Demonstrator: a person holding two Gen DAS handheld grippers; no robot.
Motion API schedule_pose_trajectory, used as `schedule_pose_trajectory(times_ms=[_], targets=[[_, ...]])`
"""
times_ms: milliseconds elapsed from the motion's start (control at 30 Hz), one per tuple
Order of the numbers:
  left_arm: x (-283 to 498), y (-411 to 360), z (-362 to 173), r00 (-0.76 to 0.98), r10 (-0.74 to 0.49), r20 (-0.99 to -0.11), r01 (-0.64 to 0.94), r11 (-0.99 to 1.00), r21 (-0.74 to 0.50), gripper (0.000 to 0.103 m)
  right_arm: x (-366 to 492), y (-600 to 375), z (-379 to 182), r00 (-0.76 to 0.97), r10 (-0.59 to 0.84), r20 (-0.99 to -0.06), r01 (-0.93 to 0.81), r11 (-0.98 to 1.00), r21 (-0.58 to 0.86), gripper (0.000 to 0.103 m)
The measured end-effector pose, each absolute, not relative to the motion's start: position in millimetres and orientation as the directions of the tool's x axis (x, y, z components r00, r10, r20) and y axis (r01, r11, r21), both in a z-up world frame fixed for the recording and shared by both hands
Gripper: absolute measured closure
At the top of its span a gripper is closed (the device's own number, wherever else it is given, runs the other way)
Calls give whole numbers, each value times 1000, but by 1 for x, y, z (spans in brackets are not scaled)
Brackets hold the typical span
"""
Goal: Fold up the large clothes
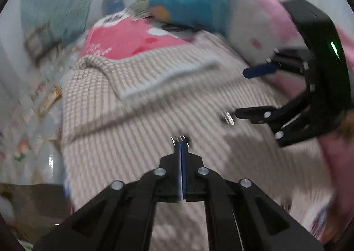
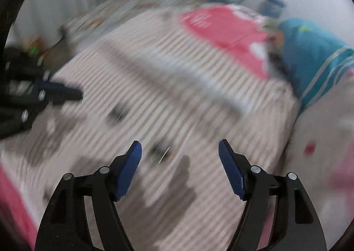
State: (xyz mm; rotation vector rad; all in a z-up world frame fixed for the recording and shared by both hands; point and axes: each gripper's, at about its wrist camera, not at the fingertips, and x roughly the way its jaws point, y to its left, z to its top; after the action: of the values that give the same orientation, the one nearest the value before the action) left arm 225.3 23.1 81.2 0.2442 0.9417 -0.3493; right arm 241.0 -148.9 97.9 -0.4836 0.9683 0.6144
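Note:
A large beige checked garment (image 1: 137, 118) lies spread over the bed, with one part folded over and a pale band (image 1: 168, 78) along its edge. Dark buttons (image 2: 158, 150) show on it in the right wrist view. My left gripper (image 1: 181, 147) hovers over the cloth, pads together, nothing visible between them. My right gripper (image 2: 180, 151) stands open above the garment (image 2: 177, 96) and holds nothing. The right gripper (image 1: 254, 92) also shows at the right of the left wrist view, and the left gripper (image 2: 66, 94) at the left of the right wrist view. Both views are blurred.
A pink printed cover (image 1: 132, 38) lies beyond the garment. A blue plush (image 1: 190, 1) and a white-and-pink plush (image 1: 250, 36) rest at the far right. A teal cushion (image 1: 57, 3) leans on the wall. A patterned sheet (image 1: 33, 107) shows at the left.

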Motion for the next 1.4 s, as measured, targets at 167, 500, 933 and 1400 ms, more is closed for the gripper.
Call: schedule_pose_trajectory(times_ms=[167,500,933,1400], targets=[[128,7,60,440,-250,-862,500,866,5,53,136,-160,96,309,305,-901,-782,621,-58,20],[21,8,38,442,-190,-876,569,815,110,26,31,-183,83,207,231,-951,-857,511,-63,10],[-15,64,13,631,113,-768,397,803,444,48,-4,-239,50,417,87,-905,-719,641,-270,77],[-15,39,-5,707,244,-663,215,820,530,87,-16,-232,29,603,50,-796,-652,607,-455,88]])
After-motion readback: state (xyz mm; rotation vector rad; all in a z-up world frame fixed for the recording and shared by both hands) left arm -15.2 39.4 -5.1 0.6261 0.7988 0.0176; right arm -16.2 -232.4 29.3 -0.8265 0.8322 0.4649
